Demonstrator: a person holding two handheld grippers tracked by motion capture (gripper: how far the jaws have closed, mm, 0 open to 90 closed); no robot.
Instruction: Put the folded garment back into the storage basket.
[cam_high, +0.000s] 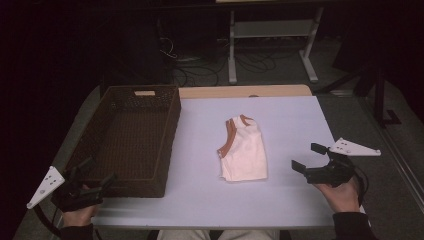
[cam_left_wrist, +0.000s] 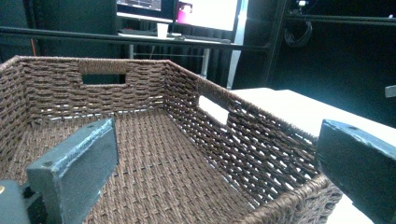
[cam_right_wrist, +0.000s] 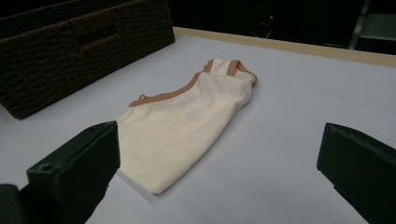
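Folded cream top (cam_high: 243, 150) mid-table, right tongs (cam_high: 308, 158) just beside — gaping, empty

Your right tool (cam_right_wrist: 219, 172) stands with its two black jaws wide apart, nothing between them but bare counter. Ahead of you, a folded cream cloth garment with tan trim (cam_right_wrist: 184, 121) lies flat on the pale lavender counter (cam_right_wrist: 299, 116), its trimmed end pointing away from you and its near corner just beside your left-hand jaw. A dark brown woven wicker basket (cam_right_wrist: 79, 46) sits at the upper left, well apart from the garment.
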